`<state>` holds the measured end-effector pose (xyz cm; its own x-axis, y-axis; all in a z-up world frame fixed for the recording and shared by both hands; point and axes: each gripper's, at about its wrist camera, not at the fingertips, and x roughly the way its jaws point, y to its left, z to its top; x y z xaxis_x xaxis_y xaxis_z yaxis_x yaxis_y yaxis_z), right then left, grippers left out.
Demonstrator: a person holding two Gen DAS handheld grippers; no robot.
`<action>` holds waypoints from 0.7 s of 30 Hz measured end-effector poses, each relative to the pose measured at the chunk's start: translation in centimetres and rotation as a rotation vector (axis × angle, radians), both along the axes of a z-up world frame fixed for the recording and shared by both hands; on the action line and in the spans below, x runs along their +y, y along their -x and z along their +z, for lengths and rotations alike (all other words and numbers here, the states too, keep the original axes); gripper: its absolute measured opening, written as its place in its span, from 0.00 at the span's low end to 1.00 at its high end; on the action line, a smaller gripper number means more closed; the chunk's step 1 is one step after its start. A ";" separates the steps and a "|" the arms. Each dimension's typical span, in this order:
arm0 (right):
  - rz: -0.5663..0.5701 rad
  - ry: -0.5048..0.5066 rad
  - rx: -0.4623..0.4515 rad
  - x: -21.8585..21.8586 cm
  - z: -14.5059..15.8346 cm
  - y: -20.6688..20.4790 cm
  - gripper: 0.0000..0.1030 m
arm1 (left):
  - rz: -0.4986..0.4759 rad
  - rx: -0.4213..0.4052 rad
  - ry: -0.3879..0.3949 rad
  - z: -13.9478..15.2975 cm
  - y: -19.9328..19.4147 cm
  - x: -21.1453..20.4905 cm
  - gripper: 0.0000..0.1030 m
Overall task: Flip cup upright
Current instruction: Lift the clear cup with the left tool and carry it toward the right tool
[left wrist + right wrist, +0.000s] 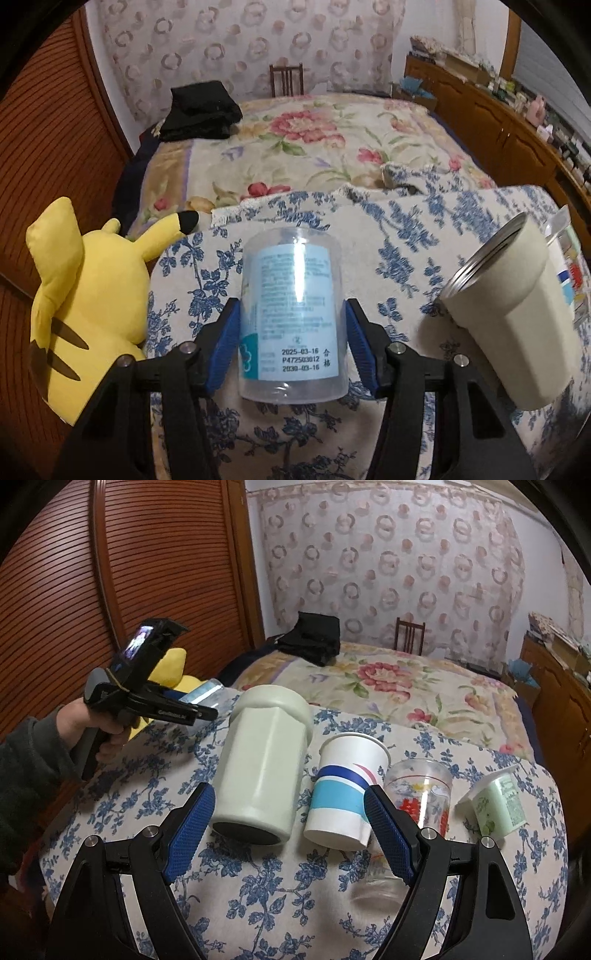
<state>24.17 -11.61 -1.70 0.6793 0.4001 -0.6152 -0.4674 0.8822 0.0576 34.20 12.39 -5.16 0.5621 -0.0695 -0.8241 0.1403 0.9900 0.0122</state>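
My left gripper (293,341) is shut on a clear plastic cup (291,317) with a pale blue label, its blue pads on both sides; the cup lies along the fingers, just above the blue-flowered cloth (388,258). The right wrist view shows that gripper (201,710) at the left with the cup (205,694) in it. My right gripper (286,827) is open and empty above the cloth, in front of a cream tumbler (260,768) and a white paper cup with blue stripes (345,794), both lying on their sides. The tumbler also shows in the left wrist view (513,314).
A clear glass with red flowers (421,797) and a small green pudding cup (498,805) lie right of the paper cup. A yellow plush toy (85,302) sits at the table's left edge. A bed with a floral blanket (295,147) lies beyond; wooden cabinets (498,122) stand at right.
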 end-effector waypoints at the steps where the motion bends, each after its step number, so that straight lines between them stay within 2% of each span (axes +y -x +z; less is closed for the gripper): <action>1: -0.004 0.001 -0.002 -0.1 0.0 0.1 0.82 | 0.001 -0.013 0.000 0.4 0.4 -0.1 0.53; 11: -0.038 0.006 -0.030 -1.8 0.1 3.5 0.82 | -0.051 -0.127 0.040 5.2 8.3 -2.8 0.54; 21: -0.082 0.003 -0.032 -4.5 -1.1 8.3 0.82 | -0.160 -0.169 0.091 6.2 16.4 -8.6 0.54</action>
